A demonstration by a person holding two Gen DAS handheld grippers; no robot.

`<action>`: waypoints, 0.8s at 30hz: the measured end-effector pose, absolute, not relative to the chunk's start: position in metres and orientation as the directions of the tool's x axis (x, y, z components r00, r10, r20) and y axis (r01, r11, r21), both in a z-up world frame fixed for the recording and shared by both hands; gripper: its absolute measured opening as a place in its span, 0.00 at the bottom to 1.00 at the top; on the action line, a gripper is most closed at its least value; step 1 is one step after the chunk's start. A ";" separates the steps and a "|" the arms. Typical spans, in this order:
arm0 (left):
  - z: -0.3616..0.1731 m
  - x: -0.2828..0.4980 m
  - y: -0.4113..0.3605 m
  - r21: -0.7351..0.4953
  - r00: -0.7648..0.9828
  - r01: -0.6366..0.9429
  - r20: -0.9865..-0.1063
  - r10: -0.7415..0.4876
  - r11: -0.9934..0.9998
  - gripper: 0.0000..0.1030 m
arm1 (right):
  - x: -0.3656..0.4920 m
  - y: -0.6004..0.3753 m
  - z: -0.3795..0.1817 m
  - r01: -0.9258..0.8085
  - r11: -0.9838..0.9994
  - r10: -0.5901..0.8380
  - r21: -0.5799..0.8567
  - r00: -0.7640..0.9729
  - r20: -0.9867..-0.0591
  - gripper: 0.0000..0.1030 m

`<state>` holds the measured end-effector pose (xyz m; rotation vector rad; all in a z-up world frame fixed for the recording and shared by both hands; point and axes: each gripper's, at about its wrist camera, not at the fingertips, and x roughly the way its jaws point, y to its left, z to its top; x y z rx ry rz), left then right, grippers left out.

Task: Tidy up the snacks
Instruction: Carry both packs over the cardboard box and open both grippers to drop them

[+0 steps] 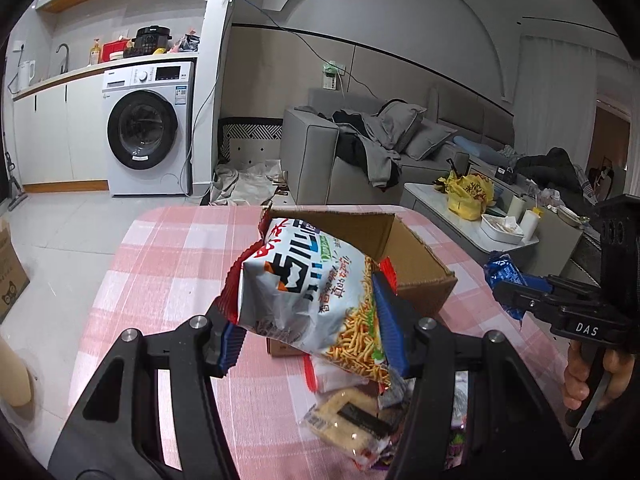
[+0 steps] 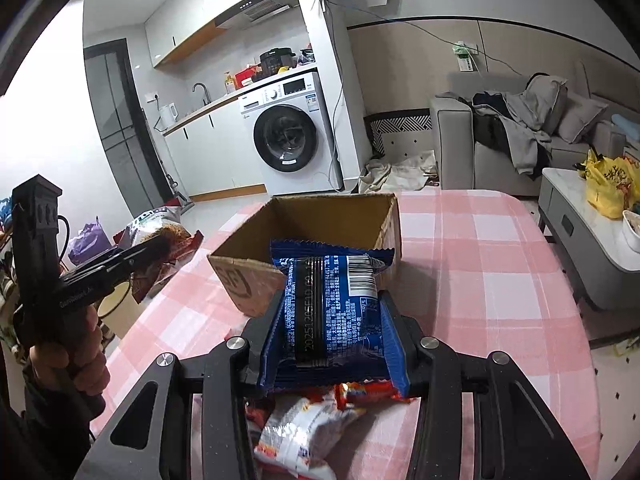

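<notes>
My left gripper (image 1: pixel 312 340) is shut on a white-and-red noodle snack bag (image 1: pixel 308 292), held up in front of an open cardboard box (image 1: pixel 416 256) on the pink checked tablecloth (image 1: pixel 168 264). My right gripper (image 2: pixel 332 340) is shut on a blue snack packet (image 2: pixel 332 304), lifted just short of the same cardboard box (image 2: pixel 248 276). In the left wrist view the right gripper (image 1: pixel 508 292) shows at the right with the blue packet (image 1: pixel 500 270). In the right wrist view the left gripper (image 2: pixel 156 252) shows at the left with the noodle bag (image 2: pixel 160 232). Loose snack packets (image 1: pixel 352 420) lie below on the cloth.
More snack packets (image 2: pixel 304 428) lie on the pink checked tablecloth (image 2: pixel 480 280) under my right gripper. A person's hand (image 1: pixel 584 376) grips the right tool. Beyond the table stand a washing machine (image 1: pixel 148 128), a grey sofa (image 1: pixel 320 152) and a low white table (image 2: pixel 592 224) with a yellow bag (image 2: pixel 608 184).
</notes>
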<state>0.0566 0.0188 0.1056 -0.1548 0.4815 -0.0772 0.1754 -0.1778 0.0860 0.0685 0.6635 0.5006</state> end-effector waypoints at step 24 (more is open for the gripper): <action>0.104 0.159 -0.002 -0.089 0.866 0.071 -0.489 -0.106 0.993 0.52 | 0.237 -0.146 0.091 -0.442 0.864 0.495 0.241 0.656 -0.570 0.43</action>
